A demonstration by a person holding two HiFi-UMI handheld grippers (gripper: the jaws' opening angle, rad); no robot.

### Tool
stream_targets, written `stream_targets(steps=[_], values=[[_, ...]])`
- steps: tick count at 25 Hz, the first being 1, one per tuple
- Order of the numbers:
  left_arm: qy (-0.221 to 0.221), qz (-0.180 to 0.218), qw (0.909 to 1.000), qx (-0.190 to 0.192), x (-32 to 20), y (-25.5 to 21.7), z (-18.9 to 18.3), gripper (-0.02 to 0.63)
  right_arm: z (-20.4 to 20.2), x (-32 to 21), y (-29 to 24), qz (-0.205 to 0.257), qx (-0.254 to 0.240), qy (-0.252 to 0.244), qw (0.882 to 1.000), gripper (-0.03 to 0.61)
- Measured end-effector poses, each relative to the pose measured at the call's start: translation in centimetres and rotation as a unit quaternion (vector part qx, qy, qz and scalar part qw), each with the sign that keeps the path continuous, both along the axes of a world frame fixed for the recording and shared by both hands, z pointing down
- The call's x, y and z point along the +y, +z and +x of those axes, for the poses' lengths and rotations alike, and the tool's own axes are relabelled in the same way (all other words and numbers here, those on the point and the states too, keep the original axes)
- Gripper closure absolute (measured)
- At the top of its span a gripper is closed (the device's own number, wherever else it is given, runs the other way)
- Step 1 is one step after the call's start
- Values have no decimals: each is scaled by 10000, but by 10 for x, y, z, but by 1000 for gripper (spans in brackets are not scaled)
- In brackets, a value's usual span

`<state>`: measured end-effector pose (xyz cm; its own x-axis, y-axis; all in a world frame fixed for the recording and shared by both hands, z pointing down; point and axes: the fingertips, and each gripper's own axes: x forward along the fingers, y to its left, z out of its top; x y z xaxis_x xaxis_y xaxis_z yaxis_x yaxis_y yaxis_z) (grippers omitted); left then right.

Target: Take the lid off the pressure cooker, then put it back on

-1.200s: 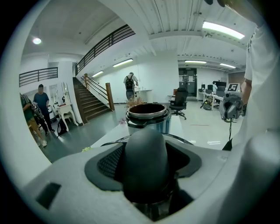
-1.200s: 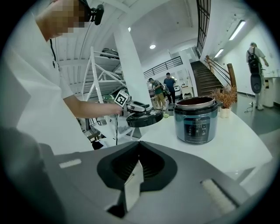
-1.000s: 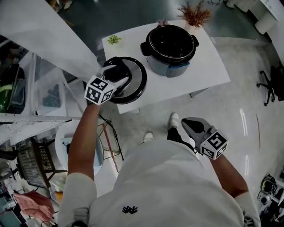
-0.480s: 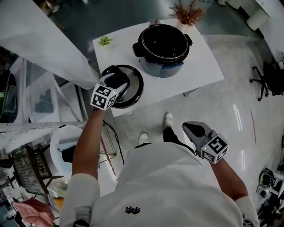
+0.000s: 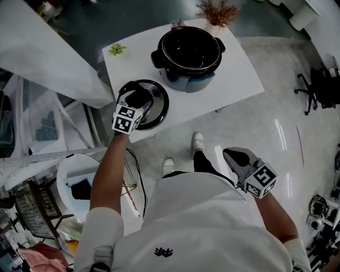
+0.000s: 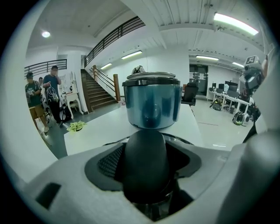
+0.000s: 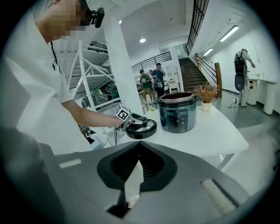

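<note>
The open black pressure cooker pot (image 5: pixel 186 50) (image 6: pixel 152 105) (image 7: pixel 177 111) stands at the back of the white table (image 5: pixel 234 74). Its round lid (image 5: pixel 156 109) (image 7: pixel 144 130) sits low at the table's front left corner, on or just above the top. My left gripper (image 5: pixel 139 97) (image 6: pixel 146 151) is shut on the lid's black handle (image 6: pixel 145 168), which fills the space between the jaws. My right gripper (image 5: pixel 235 155) (image 7: pixel 138 146) hangs beside the person's right hip over the floor, jaws together and holding nothing.
A small green plant (image 5: pixel 117 49) (image 6: pixel 76 126) and a dried reddish plant (image 5: pixel 217 10) (image 7: pixel 205 92) stand on the table's far edge. White racks (image 5: pixel 32 106) line the left side. An office chair (image 5: pixel 319 85) is at the right. People (image 6: pixel 52 87) stand in the background.
My left gripper has carried the lid down toward the table's front left corner. The right gripper has drifted a little beside the hip, still shut.
</note>
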<state>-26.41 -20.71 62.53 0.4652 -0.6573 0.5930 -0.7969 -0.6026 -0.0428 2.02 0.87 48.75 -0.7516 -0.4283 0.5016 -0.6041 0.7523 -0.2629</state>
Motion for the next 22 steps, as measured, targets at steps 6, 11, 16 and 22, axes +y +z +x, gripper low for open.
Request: stream_targets(steps=[6,11,16,22], values=[[-41,93,9999,-55,-3,10,4,313,8,-3,2,-9,51,61,10000,568],[-72,94,9999,-86,-1,16,4,313,12,-4,2,-55,92,47,9999,568],[-106,108,9999,-47,-2,18,3,311,9,-6,6,-82,66,-11,9999,568],[-100,178,9997,-129,0,13,3,298,0,-8,5,-81,-6,-120,9999,568]])
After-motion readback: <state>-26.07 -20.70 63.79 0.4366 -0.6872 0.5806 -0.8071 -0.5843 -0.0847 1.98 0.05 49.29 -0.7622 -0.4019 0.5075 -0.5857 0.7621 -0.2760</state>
